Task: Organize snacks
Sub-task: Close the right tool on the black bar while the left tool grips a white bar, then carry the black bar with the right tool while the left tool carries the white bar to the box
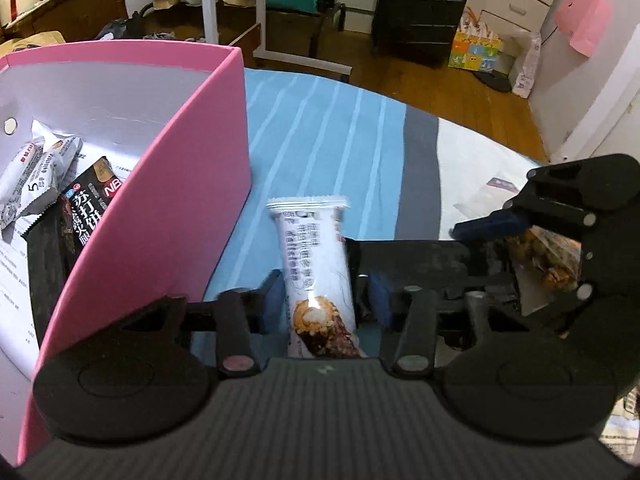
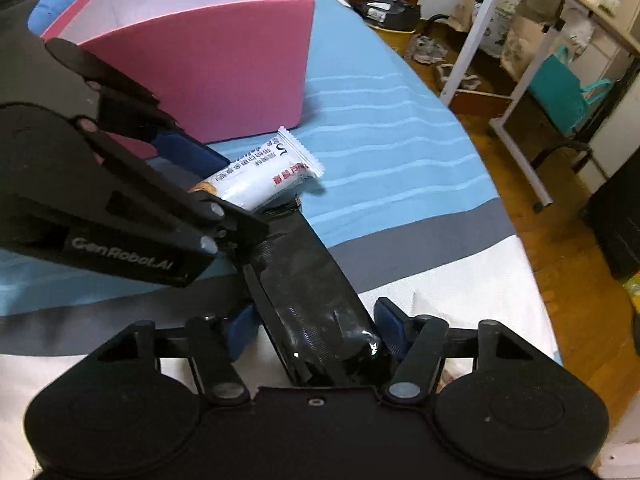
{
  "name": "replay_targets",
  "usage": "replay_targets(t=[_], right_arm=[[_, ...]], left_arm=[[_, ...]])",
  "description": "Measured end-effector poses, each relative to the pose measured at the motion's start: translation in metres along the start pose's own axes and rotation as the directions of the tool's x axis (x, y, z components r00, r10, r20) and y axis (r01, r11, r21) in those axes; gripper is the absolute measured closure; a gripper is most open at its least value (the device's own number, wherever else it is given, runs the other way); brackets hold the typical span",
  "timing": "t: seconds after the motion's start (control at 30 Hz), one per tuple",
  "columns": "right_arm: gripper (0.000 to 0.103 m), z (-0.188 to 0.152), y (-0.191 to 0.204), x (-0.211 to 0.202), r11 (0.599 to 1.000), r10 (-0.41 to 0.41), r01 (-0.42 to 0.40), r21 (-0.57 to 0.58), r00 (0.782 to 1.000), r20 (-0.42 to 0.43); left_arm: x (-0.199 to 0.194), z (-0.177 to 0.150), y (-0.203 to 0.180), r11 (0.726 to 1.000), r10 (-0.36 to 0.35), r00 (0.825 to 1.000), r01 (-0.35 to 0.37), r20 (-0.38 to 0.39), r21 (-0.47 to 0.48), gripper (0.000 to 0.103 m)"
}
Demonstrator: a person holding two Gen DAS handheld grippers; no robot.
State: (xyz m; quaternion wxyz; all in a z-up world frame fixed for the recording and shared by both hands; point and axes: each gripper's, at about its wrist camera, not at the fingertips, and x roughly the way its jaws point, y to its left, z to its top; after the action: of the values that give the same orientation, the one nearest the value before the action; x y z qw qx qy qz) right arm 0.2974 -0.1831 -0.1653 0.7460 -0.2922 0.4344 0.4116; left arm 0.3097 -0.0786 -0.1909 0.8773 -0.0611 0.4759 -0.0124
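Observation:
My left gripper (image 1: 322,300) is shut on a white snack bar packet (image 1: 314,264), held above the striped bedcover just right of the pink box (image 1: 192,152). The same packet (image 2: 268,170) and the left gripper (image 2: 208,184) show in the right wrist view in front of the pink box (image 2: 224,64). My right gripper (image 2: 316,328) is shut on a long black snack packet (image 2: 308,296); it appears in the left wrist view (image 1: 516,236) at the right, holding a packet with a brown snack picture (image 1: 548,256). The box holds white packets (image 1: 36,176) and a black cracker packet (image 1: 86,204).
The bed has a blue striped, grey and white cover (image 1: 340,136). Beyond its edge lie a wooden floor, a white table frame (image 2: 516,92), a black suitcase (image 1: 420,8), bags and a teal bag (image 2: 560,88). A printed paper lines the box's bottom.

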Motion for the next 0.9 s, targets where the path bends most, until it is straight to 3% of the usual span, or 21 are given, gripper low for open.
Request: replay_targets(t=[0.03,0.27,0.4,0.47,0.53,0.7,0.77,0.9], right_arm=[[0.036,0.0,0.003,-0.001,1.0,-0.014,0.014,-0.001,1.0,-0.002],[0.037,-0.002,-0.016,-0.001,0.975,0.002,-0.01,0.223,0.999,0.04],[0.036,0.002,-0.026,0.002,0.939,-0.007,-0.001,0.345,1.0,0.021],[0.035,0.004,-0.024,0.004,0.944,-0.011,0.012,0.33,1.0,-0.004],[0.033,0.004,-0.019,0.005,0.971,-0.001,0.008,0.238,1.0,-0.03],[0.035,-0.003,-0.014,0.003,0.99,-0.022,0.025,0.142,0.999,-0.024],[0.041,-0.006,-0.015,0.001,0.989,-0.027,0.029,0.143,1.0,-0.012],[0.041,-0.009,-0.016,-0.005,0.974,-0.035,0.033,0.224,0.999,0.005]], left_arm=[[-0.002,-0.001,-0.001,1.0,0.021,1.0,-0.021,0.004,0.013,0.079],[-0.022,-0.005,-0.007,0.998,0.049,0.998,-0.051,0.048,0.048,0.081],[-0.03,-0.005,-0.003,0.999,0.033,0.999,-0.034,0.018,0.039,0.08],[-0.027,-0.005,-0.003,0.999,0.025,1.0,-0.024,-0.005,0.044,0.08],[-0.02,-0.006,-0.006,0.998,0.027,0.999,-0.026,-0.027,0.064,0.08],[-0.007,-0.009,-0.005,0.998,0.039,0.998,-0.036,-0.049,0.049,0.077],[-0.002,-0.008,-0.003,0.999,0.03,0.997,-0.028,-0.067,0.035,0.073],[0.002,-0.009,0.0,0.999,0.015,0.997,-0.012,-0.078,0.037,0.072]])
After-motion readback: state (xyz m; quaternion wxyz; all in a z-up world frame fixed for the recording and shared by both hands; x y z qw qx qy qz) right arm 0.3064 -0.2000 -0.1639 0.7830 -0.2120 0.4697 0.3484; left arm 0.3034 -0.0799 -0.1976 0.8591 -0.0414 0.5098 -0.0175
